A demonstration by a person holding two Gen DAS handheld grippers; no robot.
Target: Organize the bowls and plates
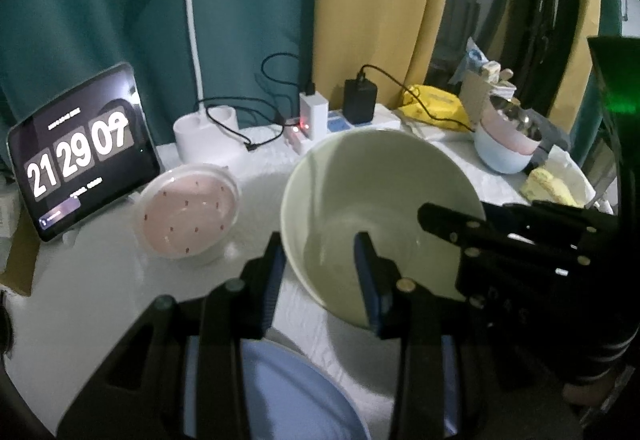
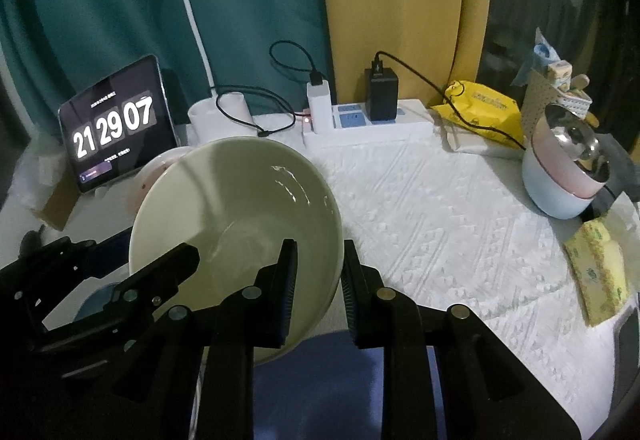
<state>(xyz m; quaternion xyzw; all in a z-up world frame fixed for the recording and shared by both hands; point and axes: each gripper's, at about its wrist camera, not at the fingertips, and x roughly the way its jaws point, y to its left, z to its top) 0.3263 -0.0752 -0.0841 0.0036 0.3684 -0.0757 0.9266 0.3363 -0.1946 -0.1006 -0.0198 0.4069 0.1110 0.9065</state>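
The left wrist view is showing the whole pink bowl (image 1: 187,213) at nine o'clock of the pale green bowl (image 1: 380,215); the right wrist view is giving only a sliver of its rim (image 2: 162,163), peeking out at eleven o'clock behind the green bowl (image 2: 236,215). Two grippers are working on this one green bowl, which is hanging tilted over a blue plate (image 1: 296,392) on the white tablecloth (image 2: 440,207). The left gripper (image 1: 320,272) is pinching the bowl's left wall, one finger outside, one inside. The right gripper (image 2: 318,276) is pinching the opposite wall likewise. Only the right wrist view is showing the whole power strip (image 2: 368,125) at twelve o'clock. At three o'clock one stack of bowls (image 2: 560,175) is sitting beside one yellow sponge (image 2: 600,272).
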